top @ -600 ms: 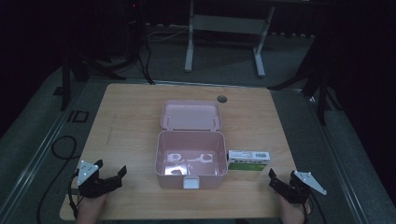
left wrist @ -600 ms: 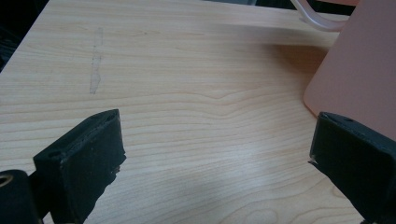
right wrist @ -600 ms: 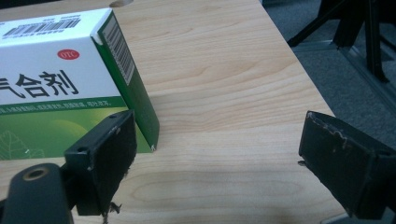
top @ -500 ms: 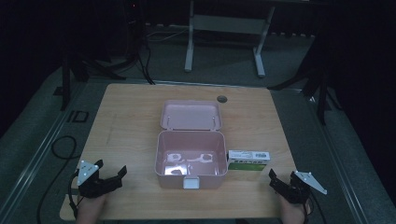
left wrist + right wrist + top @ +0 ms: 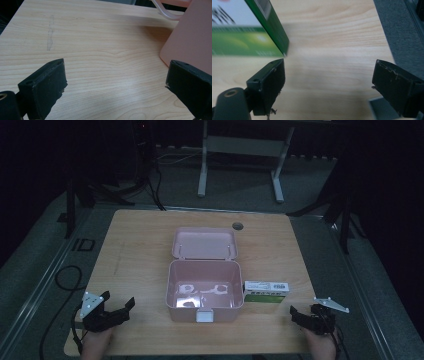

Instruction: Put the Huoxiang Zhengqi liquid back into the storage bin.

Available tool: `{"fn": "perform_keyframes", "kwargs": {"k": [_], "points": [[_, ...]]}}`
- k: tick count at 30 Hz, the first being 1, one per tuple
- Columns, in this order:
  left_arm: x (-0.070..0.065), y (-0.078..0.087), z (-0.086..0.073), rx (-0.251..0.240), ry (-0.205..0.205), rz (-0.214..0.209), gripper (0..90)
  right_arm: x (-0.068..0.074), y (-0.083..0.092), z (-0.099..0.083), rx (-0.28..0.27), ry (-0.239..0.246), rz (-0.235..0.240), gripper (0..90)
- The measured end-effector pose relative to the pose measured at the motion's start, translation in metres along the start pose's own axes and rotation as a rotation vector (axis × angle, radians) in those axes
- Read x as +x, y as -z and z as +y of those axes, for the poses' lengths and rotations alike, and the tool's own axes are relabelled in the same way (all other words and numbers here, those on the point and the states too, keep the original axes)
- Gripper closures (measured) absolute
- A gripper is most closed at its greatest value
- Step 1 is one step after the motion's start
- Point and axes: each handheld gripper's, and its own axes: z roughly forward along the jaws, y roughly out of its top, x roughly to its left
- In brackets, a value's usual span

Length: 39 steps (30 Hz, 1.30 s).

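The green and white cardboard box (image 5: 266, 291) lies on the wooden counter (image 5: 135, 250), just beside the right wall of the open pink plastic case (image 5: 204, 290). The right gripper (image 5: 311, 316) rests near the box at the counter's near edge, jaws spread and empty. The left gripper (image 5: 111, 310), also spread and empty, sits left of the case.
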Motion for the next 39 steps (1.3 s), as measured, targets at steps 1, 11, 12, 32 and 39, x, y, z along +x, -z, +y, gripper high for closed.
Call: {"fn": "perform_keyframes", "kwargs": {"k": [1,11,12,32,39], "points": [[0.0,0.0,0.0,0.0,0.002,0.0,3.2,-0.002,0.0,0.003,0.04,0.036,0.01,11.2],[0.001,0.001,0.001,-0.01,0.008,0.002,3.5,-0.005,-0.004,0.032,0.317,0.368,0.136,11.0],[0.002,0.001,0.001,-0.009,0.009,0.002,3.5,-0.005,-0.004,0.034,0.327,0.429,0.157,11.4],[0.006,-0.001,0.001,-0.005,0.022,0.001,3.6,0.032,-0.003,0.036,0.586,1.118,0.443,11.2],[0.006,-0.001,0.001,-0.006,0.022,0.003,3.6,0.05,0.005,0.039,0.601,1.168,0.493,11.4]]}}
